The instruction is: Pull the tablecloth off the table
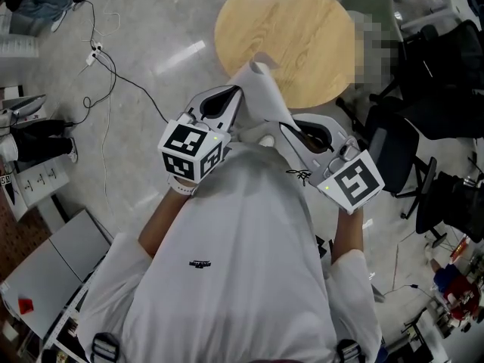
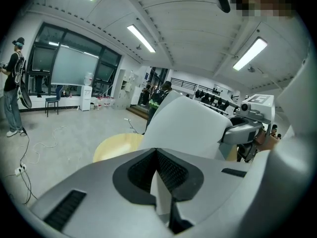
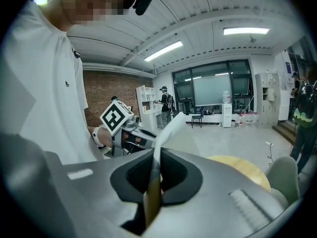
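Note:
The pale grey tablecloth (image 1: 263,89) is off the round wooden table (image 1: 283,36), whose top is bare. The cloth hangs bunched in the air between my two grippers, close to the person's chest. My left gripper (image 1: 229,99) is shut on one part of it, and in the left gripper view the fabric (image 2: 198,123) rises out of the shut jaws (image 2: 157,155). My right gripper (image 1: 290,132) is shut on another part; a narrow fold of cloth (image 3: 171,128) stands up from its shut jaws (image 3: 155,158). The table (image 3: 237,165) lies beyond the right gripper.
A pale green chair (image 1: 372,2) stands at the table's right, with black office chairs (image 1: 393,146) nearer. Cables and a power strip (image 1: 94,51) lie on the floor at the left. White cabinets (image 1: 45,263) stand at the lower left. People stand in the distance (image 2: 12,86).

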`<action>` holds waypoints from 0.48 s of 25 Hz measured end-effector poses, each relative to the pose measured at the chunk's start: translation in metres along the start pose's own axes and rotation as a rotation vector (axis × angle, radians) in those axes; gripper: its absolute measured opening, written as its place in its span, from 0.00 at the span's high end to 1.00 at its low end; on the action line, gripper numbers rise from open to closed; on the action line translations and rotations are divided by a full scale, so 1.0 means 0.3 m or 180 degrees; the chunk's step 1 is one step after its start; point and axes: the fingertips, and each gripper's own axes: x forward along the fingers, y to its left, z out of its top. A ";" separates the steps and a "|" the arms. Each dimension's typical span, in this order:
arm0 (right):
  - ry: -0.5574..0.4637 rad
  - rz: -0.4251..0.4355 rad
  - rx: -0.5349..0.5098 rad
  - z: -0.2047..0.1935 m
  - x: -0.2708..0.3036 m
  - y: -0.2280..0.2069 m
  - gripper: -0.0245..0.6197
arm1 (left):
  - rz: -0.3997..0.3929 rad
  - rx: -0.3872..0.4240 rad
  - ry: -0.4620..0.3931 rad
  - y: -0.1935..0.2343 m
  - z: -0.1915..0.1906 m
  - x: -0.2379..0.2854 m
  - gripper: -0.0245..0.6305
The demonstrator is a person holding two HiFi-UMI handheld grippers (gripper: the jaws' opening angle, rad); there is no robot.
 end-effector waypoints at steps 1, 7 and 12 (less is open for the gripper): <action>0.0000 -0.0004 -0.0003 -0.001 0.000 0.000 0.93 | -0.0003 0.0004 -0.0002 0.000 0.000 -0.002 0.95; -0.0004 -0.0014 0.0007 0.001 0.000 0.014 0.93 | 0.0012 -0.0015 0.0017 0.002 -0.017 -0.029 0.95; 0.0002 -0.0044 -0.0011 0.007 0.008 0.017 0.93 | 0.0024 -0.0032 0.0029 0.013 -0.029 -0.047 0.95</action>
